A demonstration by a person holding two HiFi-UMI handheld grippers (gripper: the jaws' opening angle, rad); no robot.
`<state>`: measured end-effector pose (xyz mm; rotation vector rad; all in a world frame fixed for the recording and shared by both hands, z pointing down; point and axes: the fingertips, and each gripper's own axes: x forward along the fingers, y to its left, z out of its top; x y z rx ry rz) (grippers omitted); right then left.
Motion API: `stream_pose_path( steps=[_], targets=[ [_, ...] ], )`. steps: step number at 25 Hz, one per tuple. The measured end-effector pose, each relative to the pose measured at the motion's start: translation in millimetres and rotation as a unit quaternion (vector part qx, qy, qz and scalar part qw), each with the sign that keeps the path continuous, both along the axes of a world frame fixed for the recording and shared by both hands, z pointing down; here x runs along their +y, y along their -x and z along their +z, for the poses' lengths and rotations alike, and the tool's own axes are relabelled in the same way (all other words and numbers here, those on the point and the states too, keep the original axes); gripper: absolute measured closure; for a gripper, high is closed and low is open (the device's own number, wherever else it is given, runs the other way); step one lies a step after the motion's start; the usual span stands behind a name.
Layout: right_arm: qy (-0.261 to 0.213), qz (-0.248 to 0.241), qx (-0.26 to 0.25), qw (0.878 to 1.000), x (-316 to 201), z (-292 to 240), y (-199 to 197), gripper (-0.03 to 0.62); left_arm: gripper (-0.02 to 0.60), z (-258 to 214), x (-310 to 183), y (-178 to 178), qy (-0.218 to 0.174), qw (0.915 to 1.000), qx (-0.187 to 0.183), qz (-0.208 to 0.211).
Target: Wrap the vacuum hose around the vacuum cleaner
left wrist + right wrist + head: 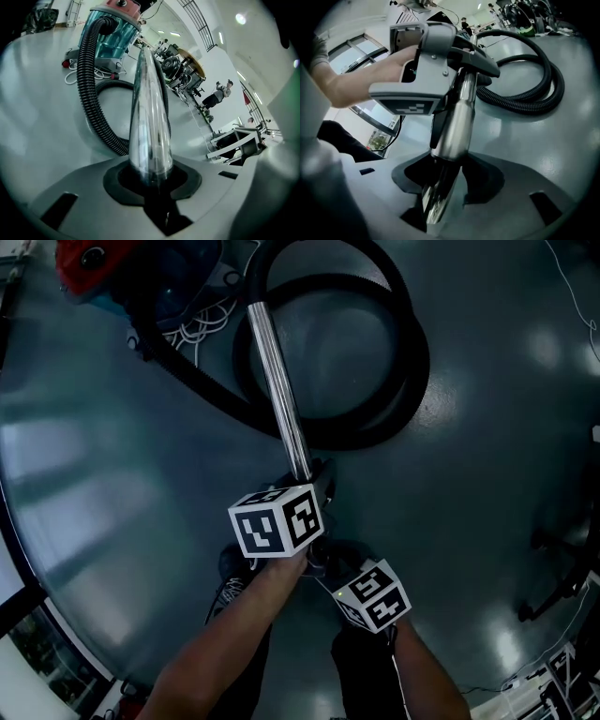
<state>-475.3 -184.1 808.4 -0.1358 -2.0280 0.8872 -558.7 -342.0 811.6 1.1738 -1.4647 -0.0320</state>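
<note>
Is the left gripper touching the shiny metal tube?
Touching. The left gripper view shows the left gripper with its jaws closed on the metal tube, pressing it from both sides.

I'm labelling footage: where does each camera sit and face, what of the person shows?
Head view: on the head, facing steeply down at vacuum cleaner, hose, floor; both forearms, left gripper, right gripper show.
Left gripper view: on that gripper, facing along the chrome tube toward the vacuum cleaner; its jaws show.
Right gripper view: on that gripper, facing along the tube; left gripper and hand show.
Shared: all see tube and hose.
</note>
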Motion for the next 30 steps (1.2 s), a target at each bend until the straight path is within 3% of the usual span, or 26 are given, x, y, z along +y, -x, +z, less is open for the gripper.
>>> stream_pose_path(
  steps=[7, 14, 20, 27, 30],
  targets=[
    [-0.015, 0.034, 0.006, 0.999, -37, 23, -28, 0.413, 0.465, 40, -19, -21, 0.019, 0.9994, 0.017, 0.023],
    [-0.049, 0.01, 0.028, 0.998, -66, 54, -43, 0.413, 0.374, 80, -32, -33, 0.063, 0.9925, -0.003, 0.105],
    [-0.079, -0.02, 0.045, 0.996, -74, 69, -48, 0.413, 0.245, 103, -22, -30, 0.092, 0.9826, -0.02, 0.16],
    [-0.116, -0.048, 0.074, 0.989, -90, 78, -59, 0.412, 0.206, 94, -23, -30, 0.085, 0.973, 0.002, 0.215],
    [-0.135, -0.057, 0.092, 0.985, -104, 86, -65, 0.413, 0.206, 82, -22, -23, 0.073, 0.9672, -0.014, 0.243]
  ],
)
